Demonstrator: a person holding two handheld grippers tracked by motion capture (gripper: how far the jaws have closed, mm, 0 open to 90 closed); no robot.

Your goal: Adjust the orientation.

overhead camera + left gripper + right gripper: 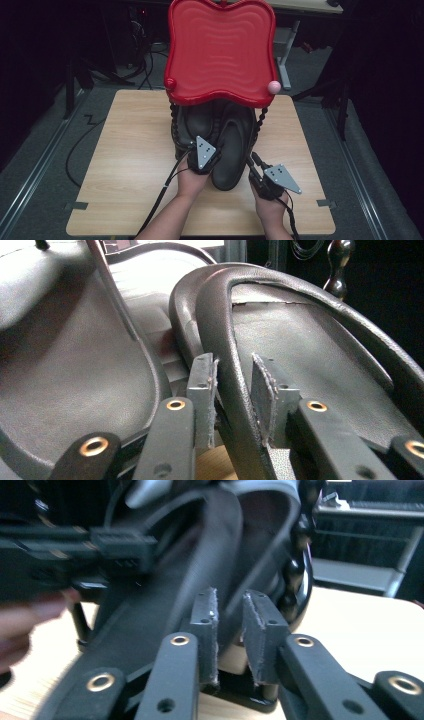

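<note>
A red tray (220, 50) with a wavy surface stands raised on dark beaded posts (261, 120) over the far half of a light wooden tabletop (125, 165). Beneath the tray sit two dark leather shoes. The left shoe (192, 127) lies mostly under the tray; the right shoe (234, 150) extends toward the person, its heel end nearest the hands. The left gripper (209, 152), held in the person's left hand (192, 180), meets the right shoe at its left edge. In the left gripper view, its fingers (202, 390) stand on either side of the shoe's raised collar (225, 340): one finger outside the rim, the other inside the opening, both pads against or just beside the leather, so the fingers appear clamped on the right shoe's rim. The left shoe lies to the left of these fingers, just beside them. The right gripper (255, 165), held in the person's right hand (272, 207), sits near the right side of the right shoe. In the right gripper view, its fingers (207, 625) stand slightly apart with a narrow gap between them; the picture is blurred, and whether the pads touch the shoe's edge (220, 555) cannot be told with certainty. A beaded post (297, 555) rises just beyond the right finger. A pink ball (273, 87) sits at the tray's near right corner.
</note>
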